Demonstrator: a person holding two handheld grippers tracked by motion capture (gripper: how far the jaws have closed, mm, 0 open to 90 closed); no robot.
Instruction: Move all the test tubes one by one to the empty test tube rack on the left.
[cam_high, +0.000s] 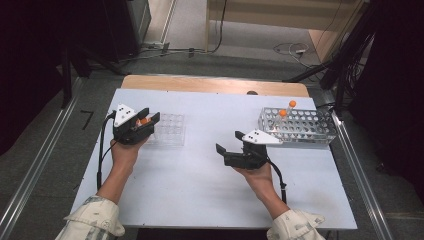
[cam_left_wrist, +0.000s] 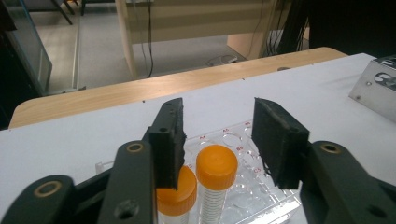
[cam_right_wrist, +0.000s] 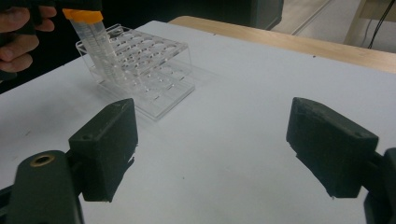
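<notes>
My left gripper (cam_high: 145, 120) (cam_left_wrist: 217, 107) hovers over the near left corner of a clear plastic tube rack (cam_high: 170, 131) (cam_left_wrist: 233, 135) (cam_right_wrist: 154, 65). Its jaws stand apart around an orange-capped tube (cam_left_wrist: 217, 165) (cam_right_wrist: 95, 42) that stands in the rack, with a small gap on each side of the cap. A second orange-capped tube (cam_left_wrist: 176, 191) stands beside it, partly behind one jaw. My right gripper (cam_high: 227, 141) (cam_right_wrist: 212, 121) is open and empty above bare table at the centre right, pointing toward the clear rack.
A metal tube rack (cam_high: 300, 125) (cam_left_wrist: 378, 84) stands at the back right with two orange-capped tubes (cam_high: 287, 108) in it. The white table top (cam_high: 210, 190) has a wooden strip (cam_high: 215, 85) along its far edge. Cables lie on the floor beyond.
</notes>
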